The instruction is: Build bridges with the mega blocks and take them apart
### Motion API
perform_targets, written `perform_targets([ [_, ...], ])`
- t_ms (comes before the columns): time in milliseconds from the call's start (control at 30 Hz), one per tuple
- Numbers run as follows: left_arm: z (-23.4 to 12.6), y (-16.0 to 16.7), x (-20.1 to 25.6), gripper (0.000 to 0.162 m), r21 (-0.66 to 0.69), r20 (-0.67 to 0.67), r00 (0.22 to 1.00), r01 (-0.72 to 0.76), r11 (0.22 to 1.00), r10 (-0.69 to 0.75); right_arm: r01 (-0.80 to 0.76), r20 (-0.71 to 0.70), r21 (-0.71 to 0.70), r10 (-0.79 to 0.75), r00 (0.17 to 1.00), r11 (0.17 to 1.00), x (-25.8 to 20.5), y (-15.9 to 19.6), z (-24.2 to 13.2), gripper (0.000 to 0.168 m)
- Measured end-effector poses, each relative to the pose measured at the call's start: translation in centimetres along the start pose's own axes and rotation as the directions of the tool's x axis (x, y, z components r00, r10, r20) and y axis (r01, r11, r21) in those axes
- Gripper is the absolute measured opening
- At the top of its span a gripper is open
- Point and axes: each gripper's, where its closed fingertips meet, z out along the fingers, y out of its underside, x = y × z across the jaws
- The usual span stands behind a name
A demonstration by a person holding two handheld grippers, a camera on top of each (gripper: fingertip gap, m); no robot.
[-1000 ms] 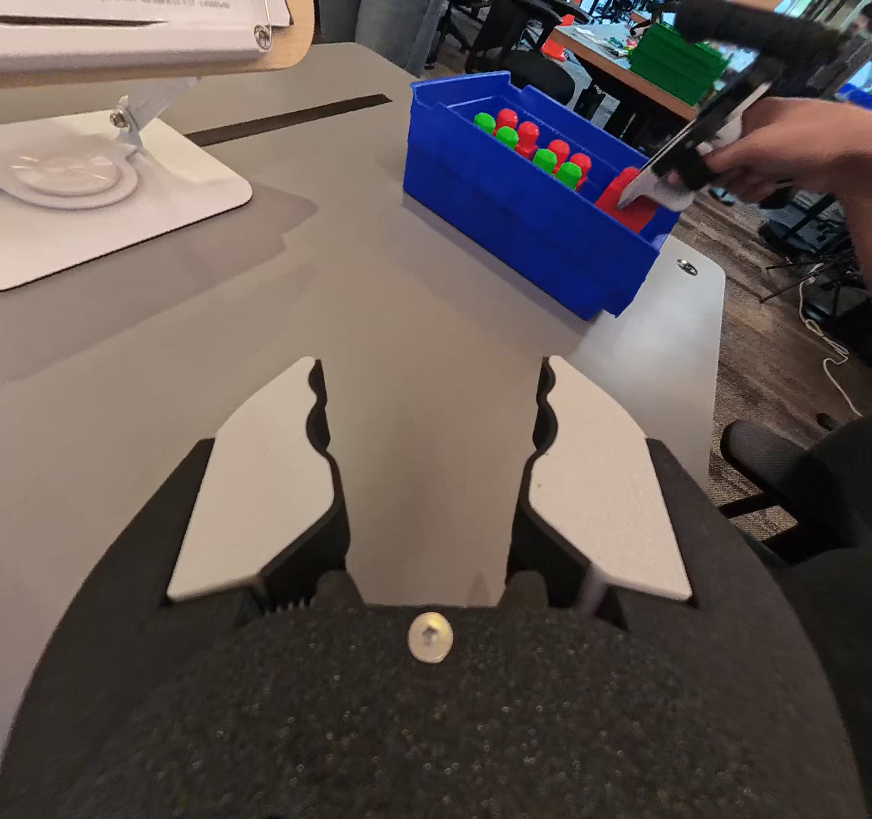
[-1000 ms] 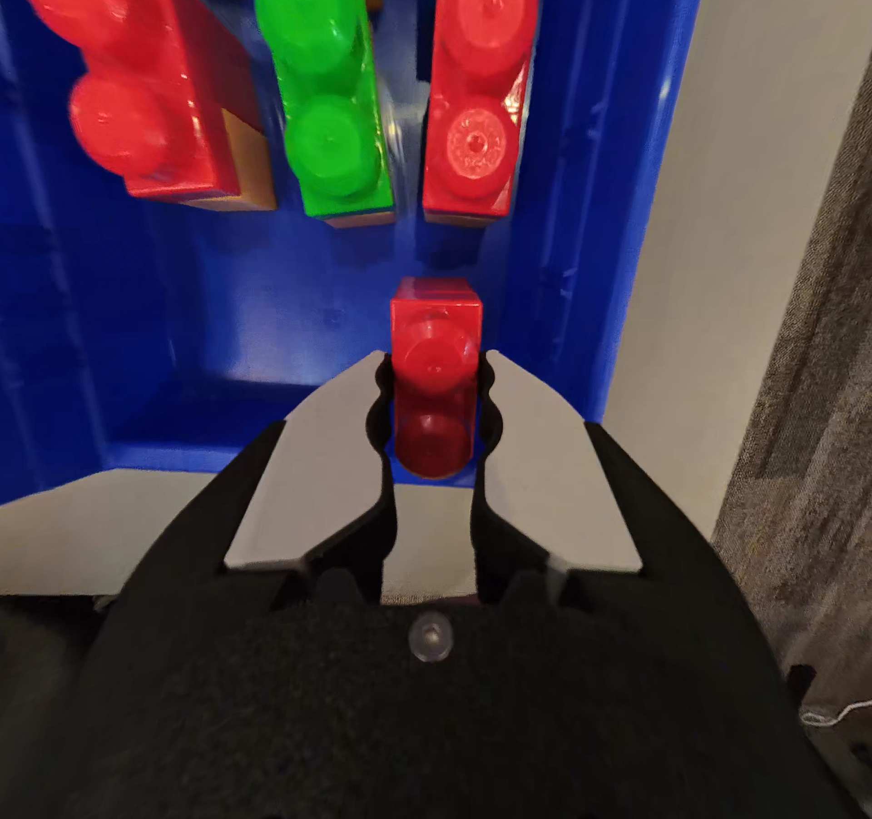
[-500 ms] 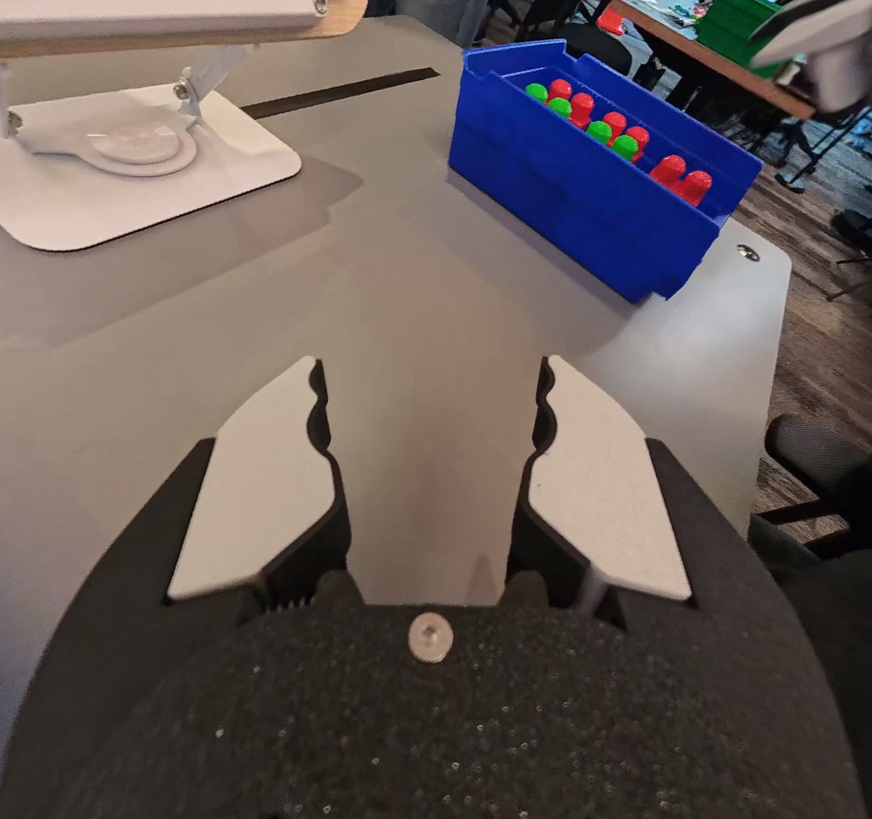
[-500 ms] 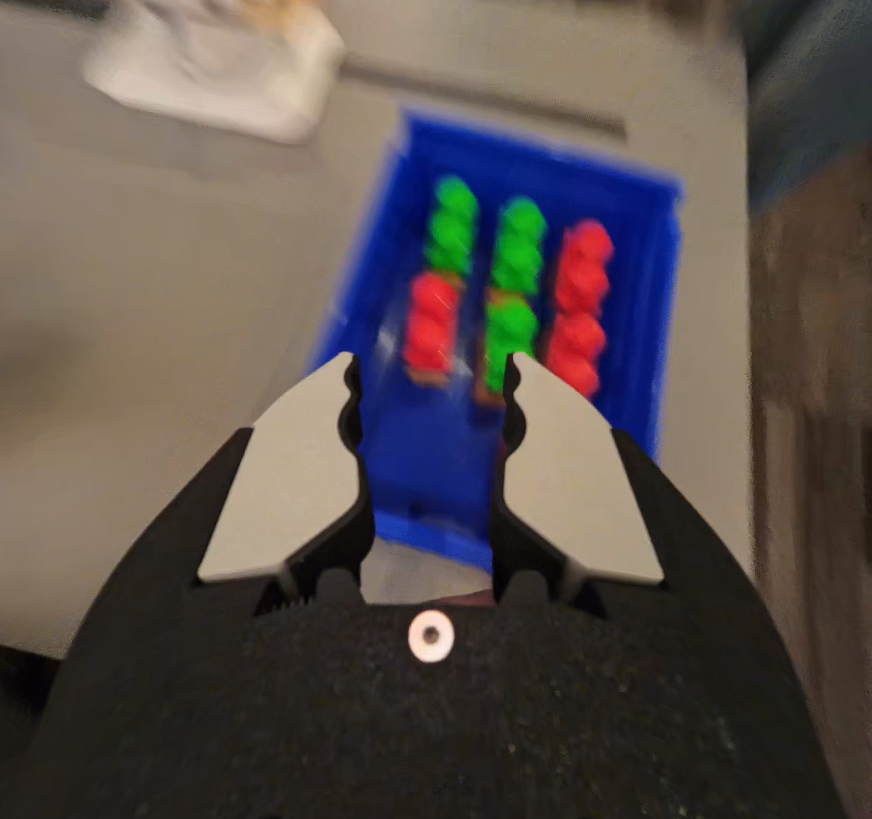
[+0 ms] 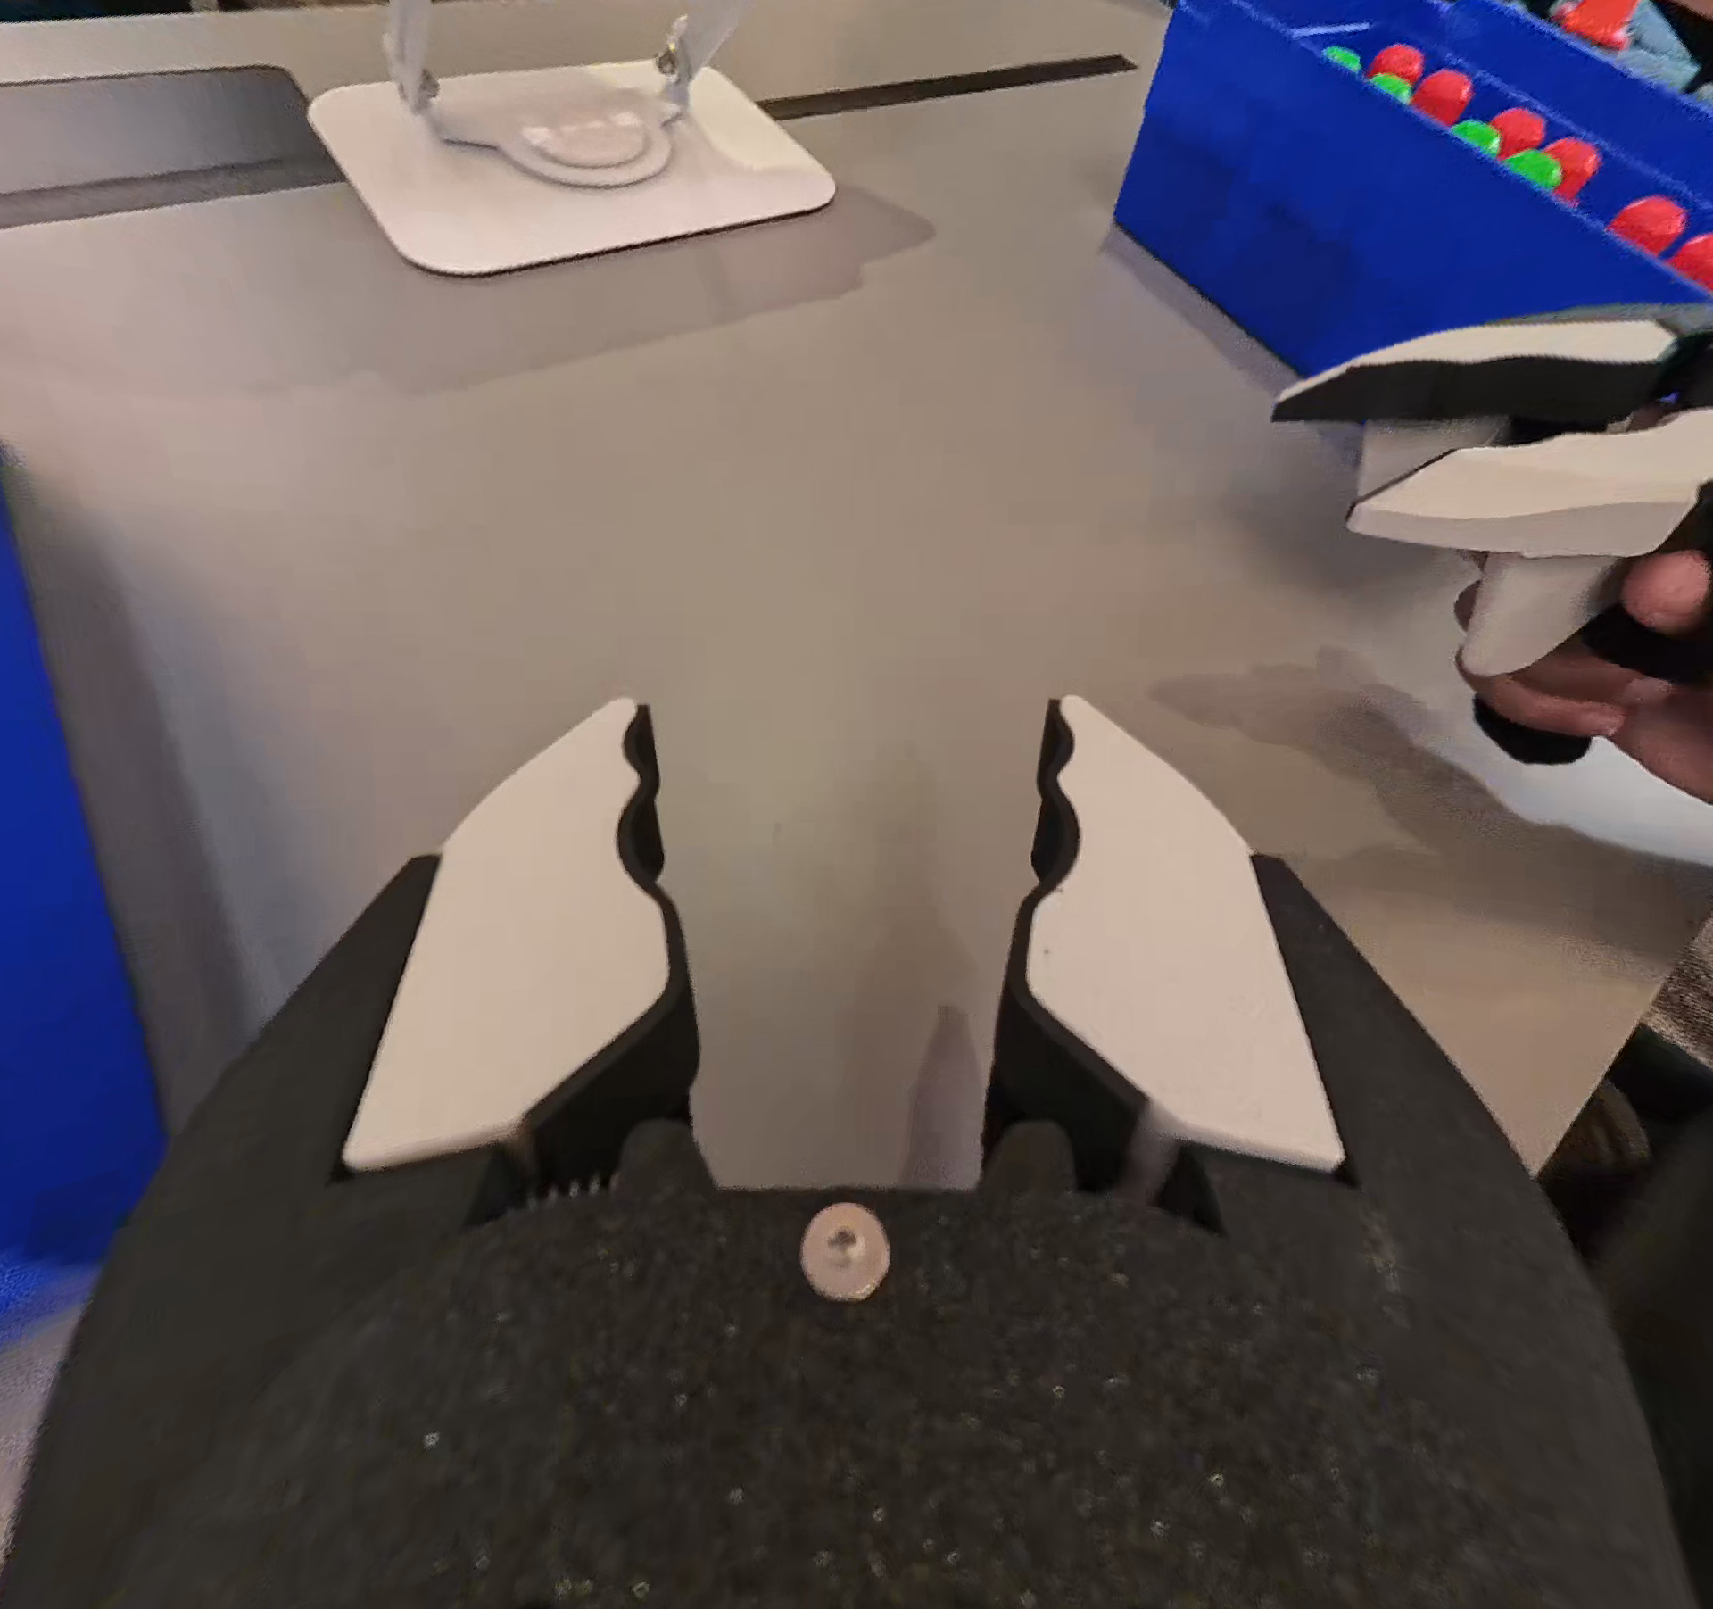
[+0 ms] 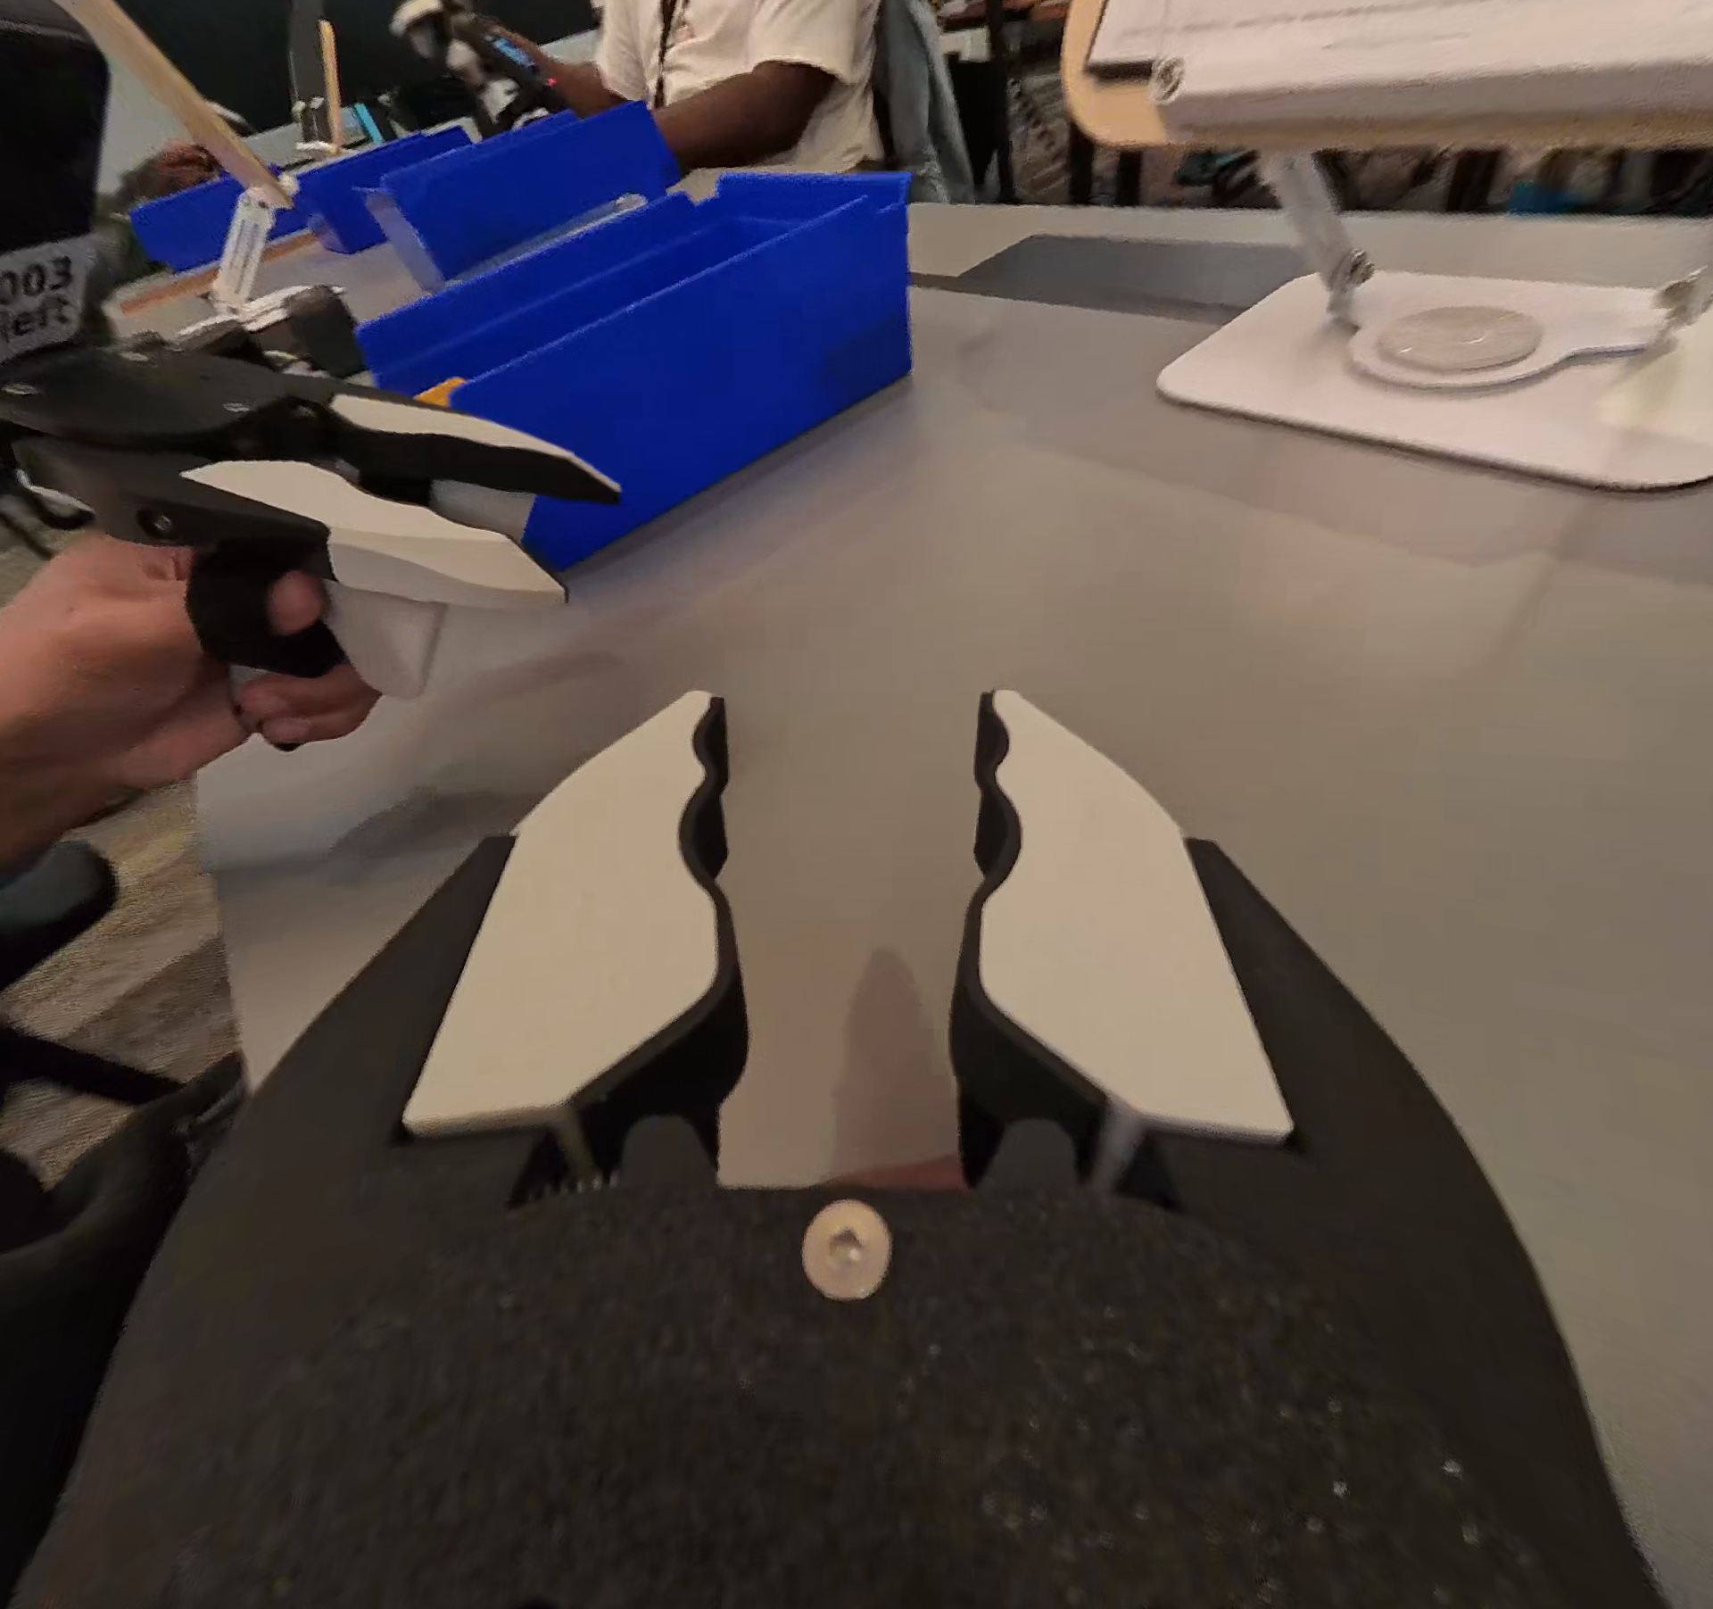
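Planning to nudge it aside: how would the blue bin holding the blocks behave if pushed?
The blue bin looks like stiff plastic, sitting flat on the smooth grey table, so it would probably slide, not tip. The blocks inside probably add little weight.

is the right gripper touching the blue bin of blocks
Apart. The left wrist view shows the right gripper hanging over bare table, nearer the camera than the blue bin; its own view shows open, empty fingers.
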Motion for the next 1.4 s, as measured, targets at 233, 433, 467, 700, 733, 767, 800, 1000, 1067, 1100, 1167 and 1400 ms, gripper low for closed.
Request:
perform_targets([
  [233,-2.0,1.2,-0.6,0.079,-0.029,0.051,0.999,-0.001,1.0,0.003,-0.067,0.042,-0.056,0.07,0.997,0.996,-0.5,1.4,0.5,0.049],
  [433,-8.1,-1.2,-8.0,0.077,-0.078,0.187,0.982,-0.006,0.997,0.02,0.006,0.017,-0.069,-0.005,1.0,0.998,-0.2,1.6,0.5,0.047],
  [467,-9.2,-1.7,-10.4,0.078,-0.109,0.24,0.97,-0.021,0.994,0.047,0.009,0.019,-0.076,-0.008,1.0,0.997,-0.2,1.7,0.5,0.047],
  [700,-14.0,0.4,-23.7,0.071,-0.49,0.405,0.896,0.043,0.87,0.184,0.007,0.027,-0.089,-0.005,1.0,0.996,0.0,1.8,0.4,0.044],
  [733,-14.3,1.2,-24.2,0.071,-0.52,0.395,0.904,0.075,0.851,0.162,0.006,0.023,-0.092,-0.004,1.0,0.996,0.1,1.9,0.4,0.044],
  [767,-14.7,2.2,-24.8,0.072,-0.557,0.406,0.901,0.112,0.823,0.152,0.001,0.023,-0.093,0.002,1.0,0.996,0.2,1.8,0.4,0.044],
  [800,-15.2,3.1,-25.5,0.073,-0.588,0.429,0.89,0.147,0.795,0.153,-0.008,0.026,-0.088,0.01,1.0,0.996,0.2,1.7,0.4,0.044],
  [1000,-15.0,6.7,-26.5,0.071,-0.656,0.483,0.869,0.281,0.701,0.104,-0.021,0.036,-0.093,0.024,0.999,0.995,0.4,1.9,0.4,0.043],
  [1067,-14.6,7.0,-26.8,0.065,-0.637,0.509,0.857,0.318,0.702,0.074,-0.024,0.041,-0.099,0.029,0.999,0.995,0.4,2.0,0.4,0.043],
  [1100,-14.5,6.8,-27.2,0.05,-0.622,0.528,0.846,0.325,0.712,0.075,-0.025,0.043,-0.099,0.03,0.999,0.995,0.3,2.0,0.3,0.042],
  [1167,-14.4,6.8,-27.4,0.034,-0.618,0.538,0.84,0.339,0.71,0.067,-0.024,0.046,-0.102,0.028,0.999,0.995,0.4,2.1,0.3,0.042],
  [1400,-14.1,6.3,-26.7,0.034,-0.625,0.513,0.853,0.294,0.723,0.097,-0.026,0.046,-0.104,0.031,0.998,0.994,0.4,2.0,0.2,0.041],
])
